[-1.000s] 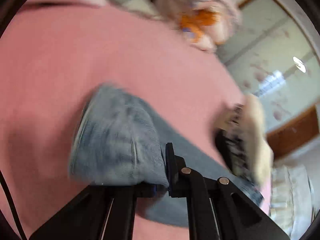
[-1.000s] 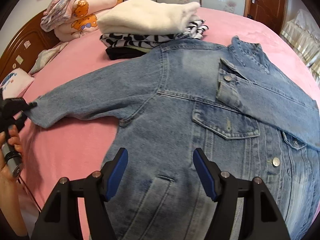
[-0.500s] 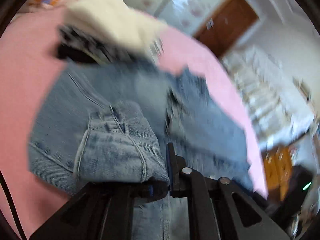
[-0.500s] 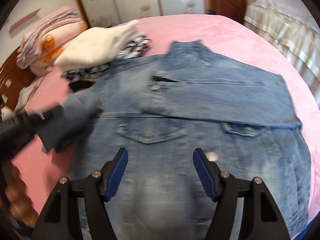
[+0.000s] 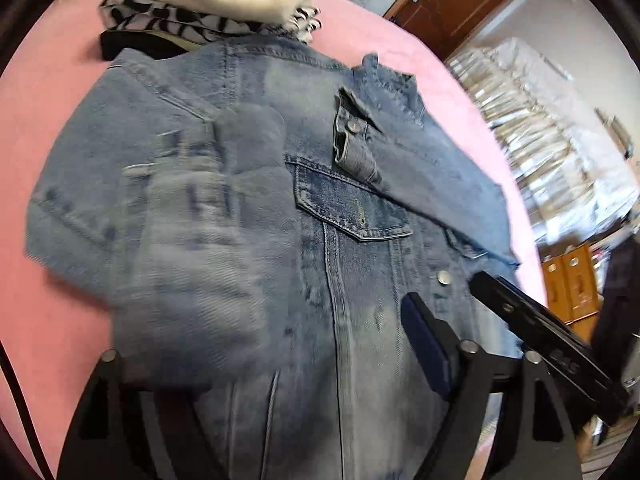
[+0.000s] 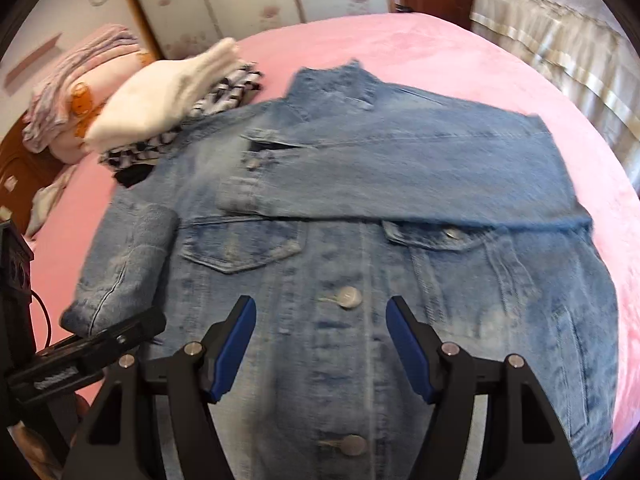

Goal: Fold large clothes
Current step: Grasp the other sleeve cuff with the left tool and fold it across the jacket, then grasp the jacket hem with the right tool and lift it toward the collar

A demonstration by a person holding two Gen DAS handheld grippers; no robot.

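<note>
Pink bed (image 6: 460, 52), denim jacket (image 6: 360, 240) spread front-up at its middle, both sleeves brought in over the front.
Left to right: folded stack (image 6: 168, 100) lies beside the collar, clear of the folding area; left tool (image 5: 276, 364) is opening, the blurred sleeve (image 5: 208, 240) dropping free across the chest; right tool (image 6: 320, 348) hovers half open and empty above the button placket. Right view alone shows the other sleeve (image 6: 400, 176) folded flat across the chest; left view alone shows its cuff button.
</note>
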